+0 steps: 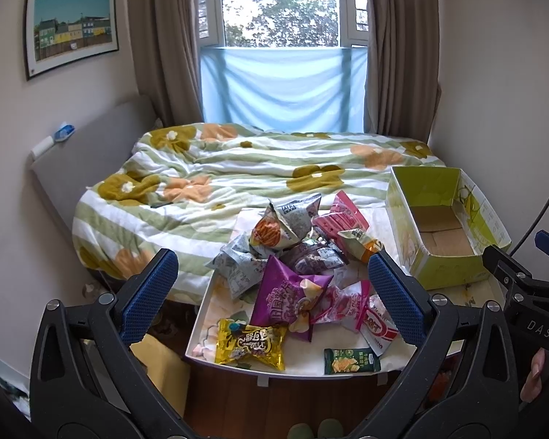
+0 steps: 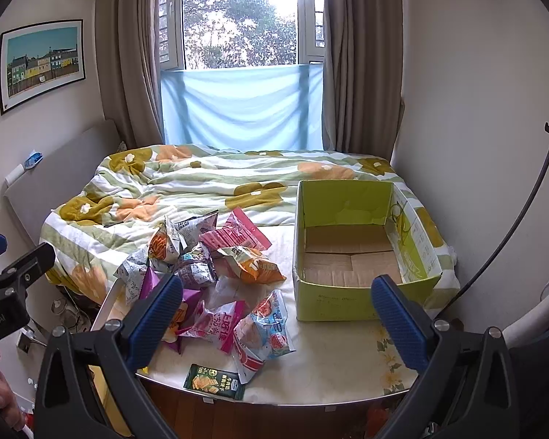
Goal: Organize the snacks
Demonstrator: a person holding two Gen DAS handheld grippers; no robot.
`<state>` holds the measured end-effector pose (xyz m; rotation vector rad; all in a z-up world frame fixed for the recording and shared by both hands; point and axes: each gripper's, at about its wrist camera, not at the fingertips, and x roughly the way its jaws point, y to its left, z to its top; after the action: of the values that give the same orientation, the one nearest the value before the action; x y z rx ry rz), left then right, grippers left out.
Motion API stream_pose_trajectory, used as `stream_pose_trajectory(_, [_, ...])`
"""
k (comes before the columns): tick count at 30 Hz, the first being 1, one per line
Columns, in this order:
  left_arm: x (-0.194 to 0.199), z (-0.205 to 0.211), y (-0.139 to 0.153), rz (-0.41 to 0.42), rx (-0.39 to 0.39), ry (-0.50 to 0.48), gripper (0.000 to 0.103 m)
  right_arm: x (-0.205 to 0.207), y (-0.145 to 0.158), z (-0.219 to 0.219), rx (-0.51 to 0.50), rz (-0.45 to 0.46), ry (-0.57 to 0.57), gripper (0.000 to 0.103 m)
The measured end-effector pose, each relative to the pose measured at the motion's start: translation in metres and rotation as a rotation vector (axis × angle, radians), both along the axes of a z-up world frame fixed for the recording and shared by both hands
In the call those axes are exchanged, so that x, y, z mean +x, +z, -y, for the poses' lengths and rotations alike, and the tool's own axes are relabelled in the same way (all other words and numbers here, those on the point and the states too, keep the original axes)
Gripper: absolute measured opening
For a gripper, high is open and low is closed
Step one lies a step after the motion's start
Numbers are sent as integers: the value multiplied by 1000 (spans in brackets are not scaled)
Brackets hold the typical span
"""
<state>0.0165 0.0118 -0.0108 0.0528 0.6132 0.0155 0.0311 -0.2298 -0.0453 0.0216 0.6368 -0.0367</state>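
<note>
**Nearby: both tongs wide open, snacks heaped on the table, box empty**

Nearest, left gripper (image 1: 272,294): jaws spread wide, blue pads far apart, nothing between them, hovering above the snack heap. Right gripper (image 2: 277,314): likewise gaping, empty, poised over the table edge between heap and box. A bit of a hand (image 1: 538,369) at the right border of the left view.

Just beyond, on the white table (image 2: 329,376): green cracker packet (image 2: 214,386) alone by the front edge; yellow packet (image 1: 251,345) at the front left corner; purple chip bag (image 1: 285,294) behind it, touching the pink-and-white packets (image 2: 219,325). Farther in, a loose pile: grey pouches (image 1: 238,267), dark packet (image 1: 316,258), orange-fronted bag (image 1: 274,232) on top, orange bag (image 2: 252,263) and pink packet (image 2: 234,236) at the rear.

Right of the pile, clearly apart: green cardboard box (image 2: 333,303), open-topped, bare cardboard floor.

Behind, floral striped duvet (image 1: 238,168) across the bed, then blue cloth (image 1: 282,87) under the window, brown curtains either side, framed picture (image 1: 71,29) on the left wall.
</note>
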Motion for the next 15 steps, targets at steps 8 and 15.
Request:
stream_pose_trajectory(8, [0,-2,-1,-10,0,3,102,-1,-1,0,2,-4,-9,102])
stream_pose_trajectory(15, [0,-2,0,-9,0,4,102,-2,-2,0,2,-4,-13,102])
